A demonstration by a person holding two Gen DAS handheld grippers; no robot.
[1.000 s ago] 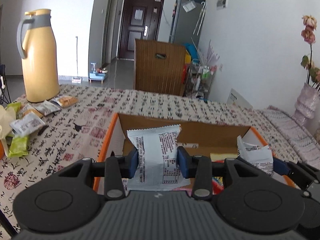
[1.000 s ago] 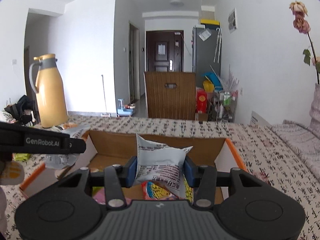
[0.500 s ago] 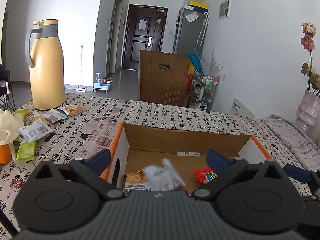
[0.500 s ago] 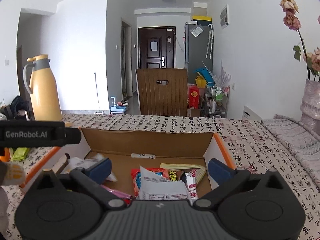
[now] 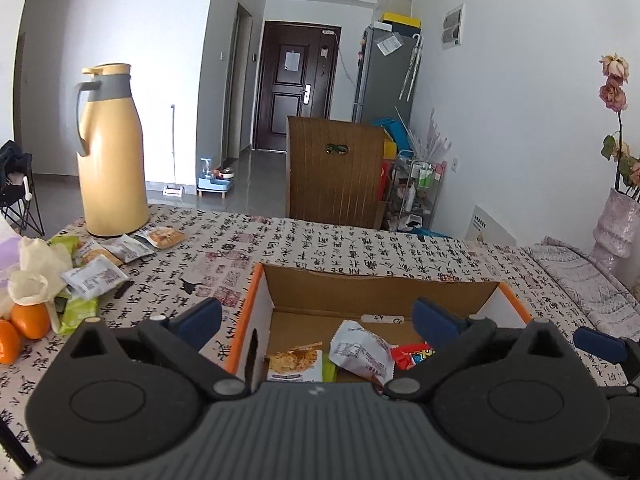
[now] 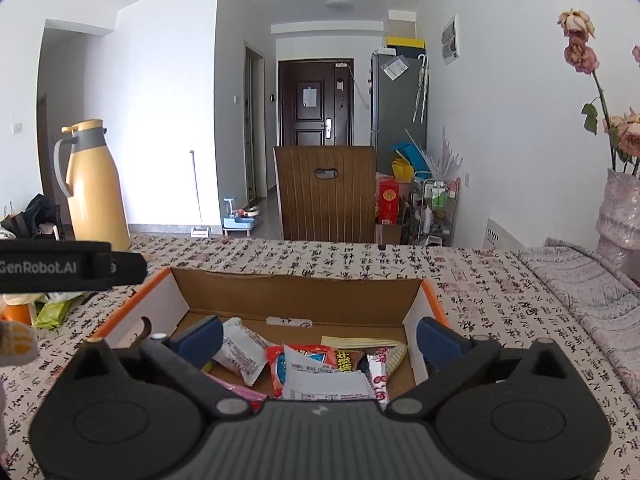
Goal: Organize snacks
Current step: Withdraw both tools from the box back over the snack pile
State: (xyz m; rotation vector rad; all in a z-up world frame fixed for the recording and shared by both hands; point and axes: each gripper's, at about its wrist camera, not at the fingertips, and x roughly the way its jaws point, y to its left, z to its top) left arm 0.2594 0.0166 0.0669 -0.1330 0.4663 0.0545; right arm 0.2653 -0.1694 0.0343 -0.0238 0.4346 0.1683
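Note:
An open cardboard box [image 5: 380, 292] with orange outer sides sits on the patterned tablecloth; it also shows in the right wrist view [image 6: 296, 300]. Inside lie a white snack packet [image 5: 362, 350], a biscuit packet [image 5: 295, 365] and a red packet [image 5: 412, 354]. The right wrist view shows a white packet [image 6: 324, 380] on top of red packets [image 6: 308, 356]. My left gripper [image 5: 318, 316] is open and empty above the box. My right gripper [image 6: 318, 334] is open and empty above the box. Loose snack packets [image 5: 100, 278] lie at the left.
A tall yellow thermos [image 5: 110, 152] stands at the table's far left. Oranges [image 5: 24, 322] and crumpled tissue [image 5: 36, 276] lie at the left edge. A vase with dried roses [image 6: 618, 208] stands at the right. A wooden chair back [image 5: 332, 168] is behind the table.
Both grippers opened and let go of their white packets, which fell into the box. Both grippers have risen and drawn back a little.

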